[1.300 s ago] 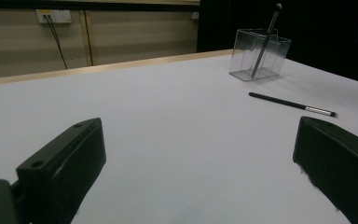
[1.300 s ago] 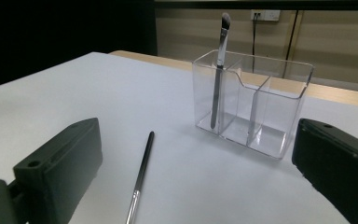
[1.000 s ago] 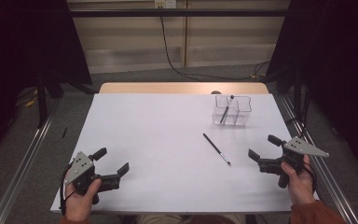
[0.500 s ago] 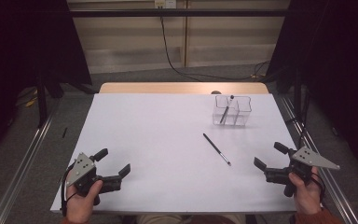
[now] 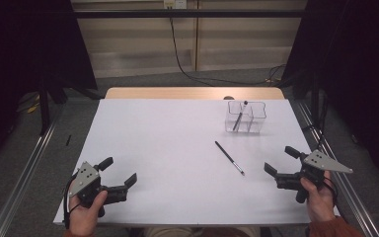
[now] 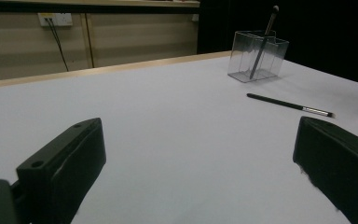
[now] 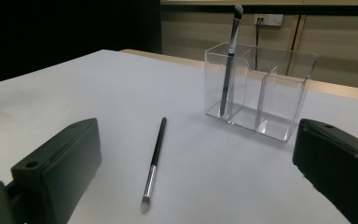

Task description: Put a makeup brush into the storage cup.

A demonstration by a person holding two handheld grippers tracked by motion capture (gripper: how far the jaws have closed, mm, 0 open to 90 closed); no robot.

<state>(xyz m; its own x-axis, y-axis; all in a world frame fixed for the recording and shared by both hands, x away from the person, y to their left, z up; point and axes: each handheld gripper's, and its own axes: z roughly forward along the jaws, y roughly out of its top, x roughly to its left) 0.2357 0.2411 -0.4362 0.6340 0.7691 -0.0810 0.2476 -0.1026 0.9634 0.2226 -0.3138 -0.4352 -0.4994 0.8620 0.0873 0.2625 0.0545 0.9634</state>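
A thin black makeup brush point(image 5: 229, 158) point(image 6: 289, 104) point(image 7: 154, 161) lies flat on the white table point(image 5: 177, 143), right of centre. A clear two-compartment holder point(image 5: 246, 117) point(image 6: 257, 61) point(image 7: 257, 91) stands farther back, with another brush point(image 5: 239, 115) point(image 7: 229, 59) leaning in its left compartment. My left gripper point(image 5: 118, 174) rests open at the near left corner, nothing between its jaws. My right gripper point(image 5: 282, 161) is open at the near right, a little right of the lying brush and apart from it.
The table's near edge point(image 5: 187, 222) runs just under both hands. Metal rails point(image 5: 22, 173) flank the table on the floor. A black cable point(image 5: 182, 54) hangs from a wall socket behind.
My right gripper has drawn back toward the near right edge and stayed open. The left gripper has barely shifted. The brushes and holder have not moved.
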